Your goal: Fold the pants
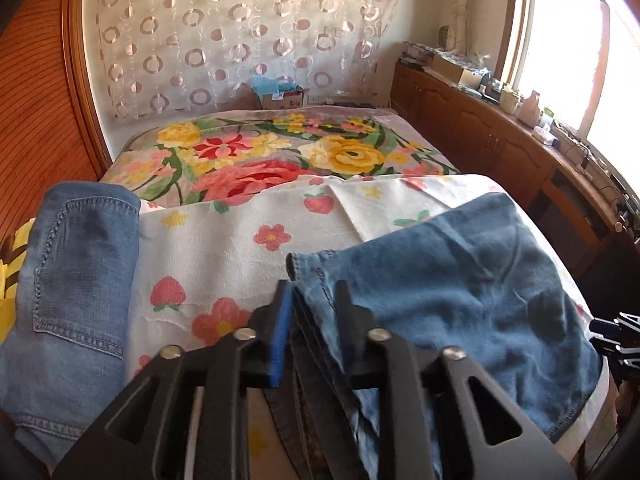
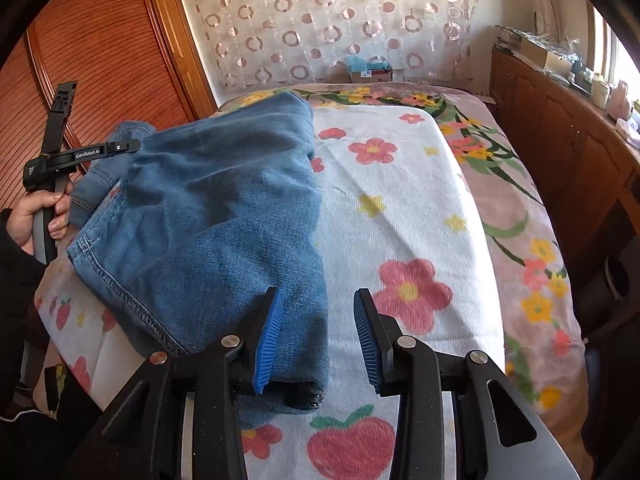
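- My left gripper (image 1: pixel 310 320) is clamped on a bunched edge of the jeans (image 1: pixel 460 280), several denim layers pinched between the blue pad and the other finger.
- My right gripper (image 2: pixel 316 340) stands open, blue pads well apart; a folded corner of the jeans (image 2: pixel 208 208) lies just inside the left pad, ungripped.
- Only the left wrist view shows the window (image 1: pixel 568 40) and a second piece of denim with a stitched pocket (image 1: pixel 76 260) off to the left; whether it belongs to the same pair I cannot tell.
- Only the right wrist view shows my left hand (image 2: pixel 40 216) around the other gripper's handle.
- The jeans lie on the white flowered towel (image 2: pixel 400 208) spread over the floral blanket (image 1: pixel 260 152) on the bed.
- Mid-blue denim, rumpled, hem stitching visible along one edge.
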### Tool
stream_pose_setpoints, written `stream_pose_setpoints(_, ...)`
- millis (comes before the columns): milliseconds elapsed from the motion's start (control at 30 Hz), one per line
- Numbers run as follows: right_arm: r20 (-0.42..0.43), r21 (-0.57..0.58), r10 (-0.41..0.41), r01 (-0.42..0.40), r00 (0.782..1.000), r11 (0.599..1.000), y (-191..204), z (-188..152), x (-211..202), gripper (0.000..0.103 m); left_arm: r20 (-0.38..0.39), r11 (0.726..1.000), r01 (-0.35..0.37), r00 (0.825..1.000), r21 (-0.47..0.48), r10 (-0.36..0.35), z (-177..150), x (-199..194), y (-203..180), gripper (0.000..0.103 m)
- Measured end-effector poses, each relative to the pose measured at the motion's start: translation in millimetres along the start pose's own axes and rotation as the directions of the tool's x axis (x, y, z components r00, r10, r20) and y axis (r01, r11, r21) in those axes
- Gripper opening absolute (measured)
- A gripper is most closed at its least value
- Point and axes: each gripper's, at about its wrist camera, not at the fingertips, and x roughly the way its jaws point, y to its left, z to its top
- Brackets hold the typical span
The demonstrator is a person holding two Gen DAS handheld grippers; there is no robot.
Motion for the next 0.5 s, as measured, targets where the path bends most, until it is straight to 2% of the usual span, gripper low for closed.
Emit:
stream_pose_setpoints(33, 0.006, -0.001, 0.003, -0.003, 1.0, 1.0, 1, 0, -1, 0.039, 0.006, 1.0, 0.005, 1.0, 0.001, -0.005, -1, -4, -3, 0.048)
stream_pose_setpoints(67, 0.013, -0.001, 0.003, -0.003, 1.0, 1.0, 2, 0, -1, 0.04, 0.016, 1.0, 0.021, 1.0, 0.0, -0.021, -3, -12, -7, 0.052)
stream_pose_setpoints(233, 0.028, 0.002, 0.013, -0.013, 1.0, 1.0, 6, -4, 4, 0.042, 0.012, 0.997, 0.073, 0.997, 0.032, -0.074, -15, -32, -27, 0.057)
stream_pose_setpoints(333, 0.036, 0.011, 0.016, -0.016, 0.999, 1.0, 4, -6, 6, 0.042, 0.007, 0.993, 0.107, 0.994, 0.055, -0.108, -24, -40, -44, 0.069)
stream_pose_setpoints(500, 0.081, 0.053, 0.022, -0.027, 0.996, 0.998, 5, -6, -2, 0.045, -0.015, 0.983, 0.162, 0.987, 0.085, -0.161, -41, -47, -69, 0.071)
